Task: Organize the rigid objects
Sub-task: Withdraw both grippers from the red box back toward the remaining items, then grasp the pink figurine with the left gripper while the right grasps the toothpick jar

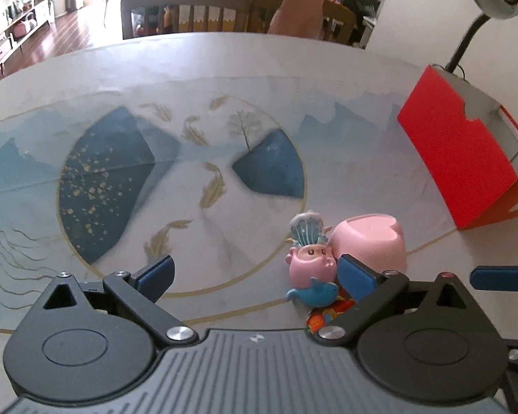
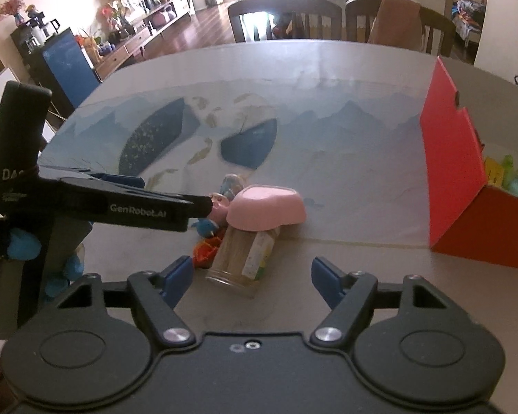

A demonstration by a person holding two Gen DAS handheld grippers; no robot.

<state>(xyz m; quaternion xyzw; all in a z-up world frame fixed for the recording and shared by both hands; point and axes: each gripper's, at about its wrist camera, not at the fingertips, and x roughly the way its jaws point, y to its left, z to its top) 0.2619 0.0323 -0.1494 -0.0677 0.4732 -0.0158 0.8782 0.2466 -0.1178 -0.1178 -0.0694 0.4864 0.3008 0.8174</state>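
On the desk (image 1: 224,69), which wears a printed cover of blue mountains and golden fish, a small heap of toys lies near its front edge. A pink heart-shaped cup (image 2: 267,208) lies tipped on a clear bottle (image 2: 243,258), and this bottle lies on its side with a label on it. Beside them are a pink figurine (image 1: 310,258) with a pale blue shell on its head, a small blue dolphin (image 1: 314,293) and something orange that is mostly hidden.

All look like hard, light plastic. The bottle is smooth and round, so it will probably roll or slip; a hold across the middle of its body seems safest. The cup is best taken by its rim.

The right claw (image 2: 252,276) stands wide apart with the bottle between its fingers, not touching it. The left claw (image 1: 255,272) is also apart and holds nothing, and its right finger is close beside the figurine. The red box (image 2: 456,172), open and with some things already inside, stands to the right, well apart from the heap.
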